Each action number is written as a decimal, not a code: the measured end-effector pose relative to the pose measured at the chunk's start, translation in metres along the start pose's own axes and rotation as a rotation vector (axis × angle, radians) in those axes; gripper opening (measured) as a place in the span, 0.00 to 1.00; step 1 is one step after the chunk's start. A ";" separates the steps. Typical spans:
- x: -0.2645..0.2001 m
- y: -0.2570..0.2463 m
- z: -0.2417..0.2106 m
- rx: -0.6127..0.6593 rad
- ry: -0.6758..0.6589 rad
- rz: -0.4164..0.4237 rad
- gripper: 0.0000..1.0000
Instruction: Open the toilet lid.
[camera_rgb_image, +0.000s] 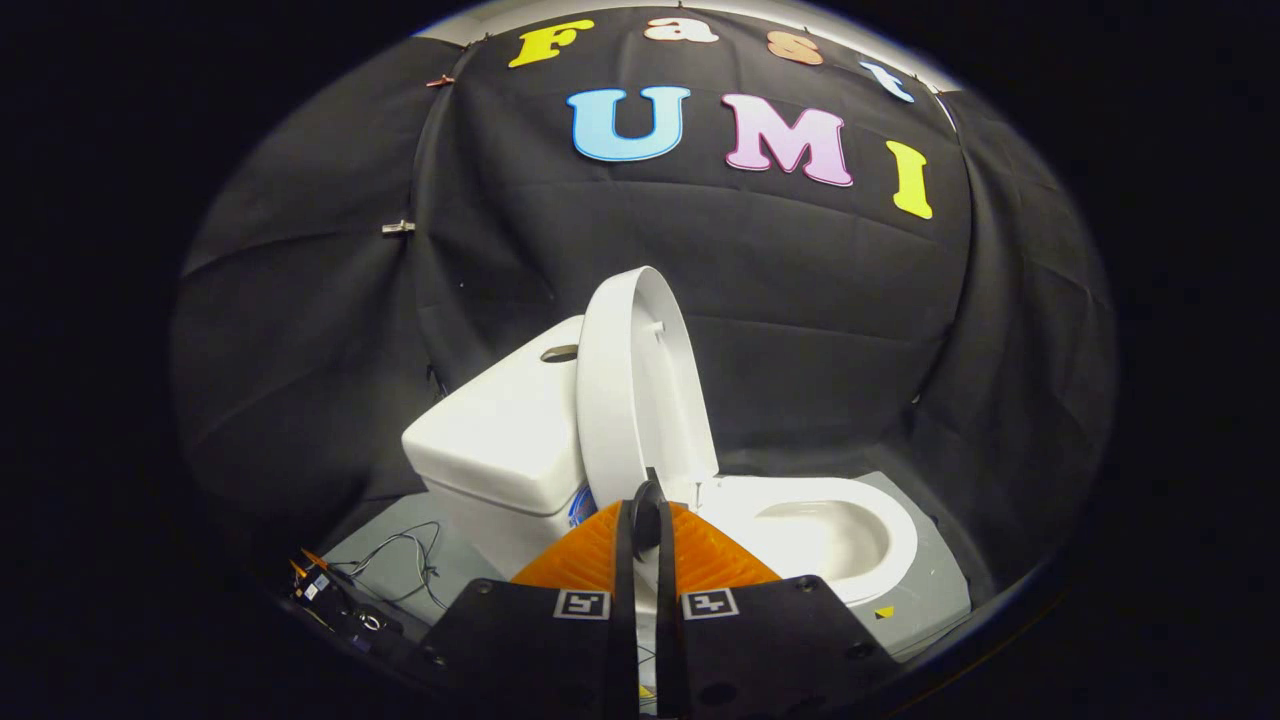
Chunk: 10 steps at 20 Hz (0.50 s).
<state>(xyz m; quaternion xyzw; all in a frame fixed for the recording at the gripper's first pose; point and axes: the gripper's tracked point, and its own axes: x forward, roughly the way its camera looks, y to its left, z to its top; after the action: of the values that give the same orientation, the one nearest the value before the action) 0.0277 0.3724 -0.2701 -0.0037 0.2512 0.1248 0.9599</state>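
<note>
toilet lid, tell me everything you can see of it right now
The toilet lid is a white, glossy, plastic-looking oval, raised upright and leaning back against the white tank, its inner face with a small bumper turned toward the open bowl. Its lower end is hinged behind the seat. The gripper sits just below that end with fingers almost together; whether they touch it cannot be told.

A grey floor panel (930, 570) carries the white toilet (520, 440) (loose wires (405, 560) lie beside the tank).
</note>
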 end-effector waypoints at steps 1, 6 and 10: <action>0.000 0.000 0.000 -0.005 -0.001 -0.002 0.12; 0.001 -0.003 0.000 -0.017 -0.002 -0.008 0.11; -0.004 0.005 0.002 -0.028 -0.012 0.031 0.23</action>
<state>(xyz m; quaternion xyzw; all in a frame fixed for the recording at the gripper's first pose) 0.0243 0.3761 -0.2661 -0.0127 0.2435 0.1432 0.9592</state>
